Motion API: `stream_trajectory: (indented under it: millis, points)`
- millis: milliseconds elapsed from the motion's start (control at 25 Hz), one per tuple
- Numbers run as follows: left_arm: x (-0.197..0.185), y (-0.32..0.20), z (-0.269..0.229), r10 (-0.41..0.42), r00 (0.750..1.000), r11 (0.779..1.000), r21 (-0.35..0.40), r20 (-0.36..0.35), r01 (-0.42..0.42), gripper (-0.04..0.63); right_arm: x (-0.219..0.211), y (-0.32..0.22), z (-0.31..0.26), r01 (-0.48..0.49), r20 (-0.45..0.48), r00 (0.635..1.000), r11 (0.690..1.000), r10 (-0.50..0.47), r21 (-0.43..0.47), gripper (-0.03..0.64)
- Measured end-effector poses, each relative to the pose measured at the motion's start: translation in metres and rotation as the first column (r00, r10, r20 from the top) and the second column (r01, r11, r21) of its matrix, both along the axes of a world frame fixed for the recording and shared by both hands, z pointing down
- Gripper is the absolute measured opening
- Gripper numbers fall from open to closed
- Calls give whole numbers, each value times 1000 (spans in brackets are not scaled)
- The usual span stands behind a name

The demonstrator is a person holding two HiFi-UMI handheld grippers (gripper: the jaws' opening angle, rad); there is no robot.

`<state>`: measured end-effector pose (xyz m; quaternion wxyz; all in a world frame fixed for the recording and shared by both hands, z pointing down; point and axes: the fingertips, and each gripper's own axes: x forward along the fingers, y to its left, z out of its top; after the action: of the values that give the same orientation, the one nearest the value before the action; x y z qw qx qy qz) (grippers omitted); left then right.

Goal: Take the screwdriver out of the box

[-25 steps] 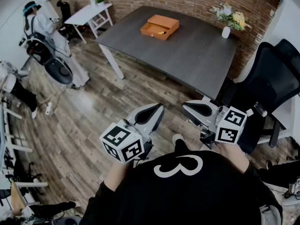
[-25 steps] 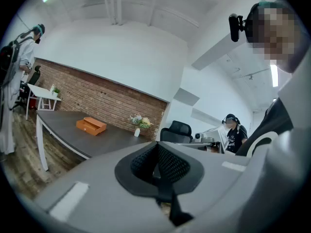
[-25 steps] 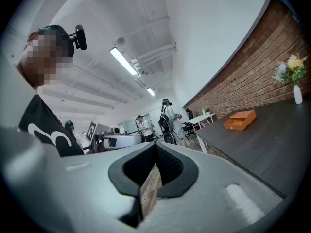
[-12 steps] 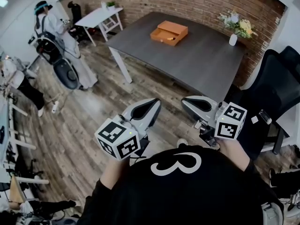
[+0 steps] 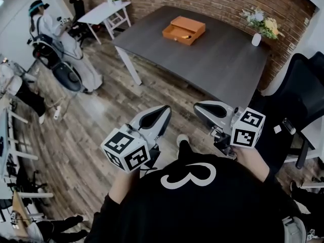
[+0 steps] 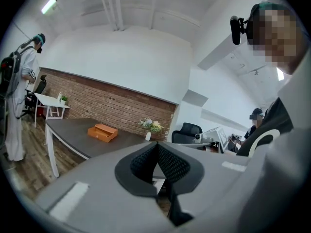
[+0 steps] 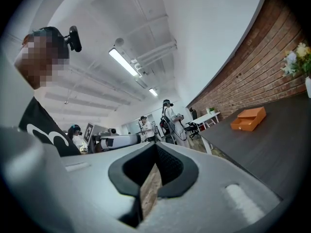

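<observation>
An orange box (image 5: 184, 30) sits on the far side of a dark grey table (image 5: 217, 65), its drawer pulled open with something small and yellowish inside. The same box shows far off in the left gripper view (image 6: 102, 132) and the right gripper view (image 7: 248, 119). Both grippers are held level in front of the person's chest, over the wooden floor and well short of the table. My left gripper (image 5: 166, 109) (image 6: 156, 144) is shut with nothing in it. My right gripper (image 5: 197, 107) (image 7: 155, 144) has its pads meeting at the tips and holds nothing.
A vase of flowers (image 5: 256, 38) stands at the table's far right corner. A black office chair (image 5: 298, 95) is right of the table's near end. A person in white gear (image 5: 48, 32) stands at the left near a small white table (image 5: 104, 11).
The person has stepped toward the table, carrying both grippers along. The table and box have shifted a little to the right in the head view. Both grippers stay shut.
</observation>
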<state>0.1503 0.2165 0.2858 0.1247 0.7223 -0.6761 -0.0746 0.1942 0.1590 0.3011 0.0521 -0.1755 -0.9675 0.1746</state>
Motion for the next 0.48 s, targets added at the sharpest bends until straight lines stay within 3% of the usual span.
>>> stream_trajectory:
  millis: [480]
  points:
    - [-98, -88, 48, -17, 993, 997, -77, -116, 8, 14, -106, -86, 44, 8, -68, 998, 996, -14, -92, 2]
